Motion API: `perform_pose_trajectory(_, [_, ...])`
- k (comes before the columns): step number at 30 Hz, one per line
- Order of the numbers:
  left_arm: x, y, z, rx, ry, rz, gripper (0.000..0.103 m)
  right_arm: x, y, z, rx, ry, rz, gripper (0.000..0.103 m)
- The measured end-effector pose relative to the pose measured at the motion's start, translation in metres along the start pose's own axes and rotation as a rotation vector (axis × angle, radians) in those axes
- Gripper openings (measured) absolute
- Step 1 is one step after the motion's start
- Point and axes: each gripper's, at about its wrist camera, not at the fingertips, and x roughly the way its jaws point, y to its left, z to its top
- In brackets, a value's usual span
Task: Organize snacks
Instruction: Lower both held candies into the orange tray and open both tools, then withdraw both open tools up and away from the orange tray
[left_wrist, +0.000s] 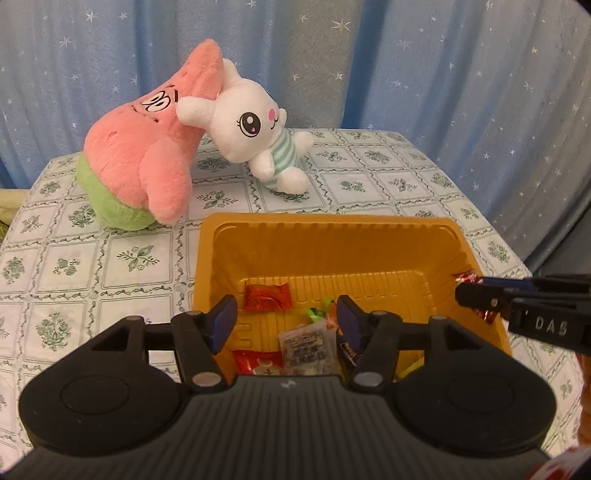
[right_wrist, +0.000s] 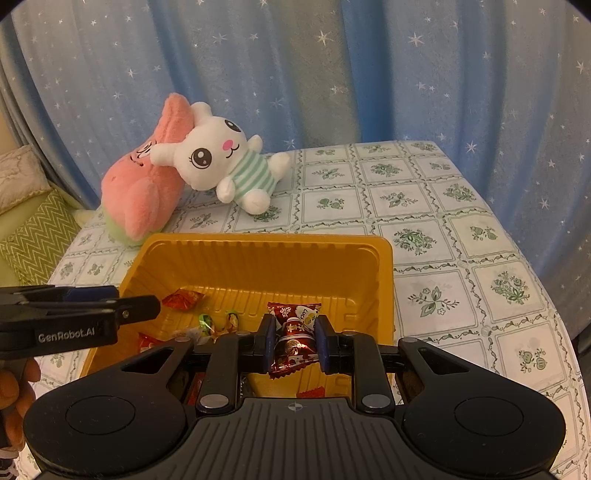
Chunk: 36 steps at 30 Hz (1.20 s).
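A yellow plastic tray (left_wrist: 325, 236) (right_wrist: 258, 254) sits on the tablecloth and holds several wrapped snacks. My left gripper (left_wrist: 286, 317) is open and empty above the tray's near part, over a red packet (left_wrist: 266, 297) and a clear sachet (left_wrist: 308, 347). My right gripper (right_wrist: 294, 341) is shut on a dark red wrapped candy (right_wrist: 295, 332) and holds it over the tray's near right side. The right gripper also shows in the left wrist view (left_wrist: 476, 293), at the tray's right rim. The left gripper shows side-on in the right wrist view (right_wrist: 140, 304).
A pink star plush (left_wrist: 147, 155) (right_wrist: 140, 192) and a white bunny plush (left_wrist: 255, 125) (right_wrist: 221, 162) lean together at the table's back left. A blue starry curtain (left_wrist: 406, 55) hangs behind. The table edge (right_wrist: 554, 295) runs along the right.
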Motion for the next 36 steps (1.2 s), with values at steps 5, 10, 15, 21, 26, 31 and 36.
perform_pose_trajectory(5, [-0.004,-0.003,-0.004,0.036,-0.002,0.017,0.058,-0.002,0.004,0.003,-0.008,-0.007,0.002,0.023])
perform_pose_trajectory(10, [-0.008,-0.004,-0.004,0.045,-0.010,0.025,0.059,-0.003,0.009,0.007,-0.015,-0.014,0.009,0.023])
perform_pose_trajectory(15, [-0.008,-0.005,-0.004,0.049,-0.009,0.024,0.062,-0.004,0.013,0.009,-0.021,-0.021,0.007,0.023])
perform_pose_trajectory(21, [-0.009,-0.004,-0.006,0.050,-0.015,0.027,0.062,-0.001,0.013,0.011,-0.024,-0.027,0.001,0.023])
perform_pose_trajectory(26, [-0.013,-0.004,-0.011,0.063,-0.037,0.037,0.070,0.002,0.012,0.015,-0.012,-0.030,0.034,0.024])
perform_pose_trajectory(31, [-0.016,-0.004,-0.018,0.064,-0.037,0.039,0.075,0.001,0.007,0.014,0.006,-0.036,0.033,0.041])
perform_pose_trajectory(36, [-0.024,-0.005,-0.023,0.058,-0.049,0.043,0.080,-0.006,0.001,0.010,0.021,-0.035,0.015,0.042])
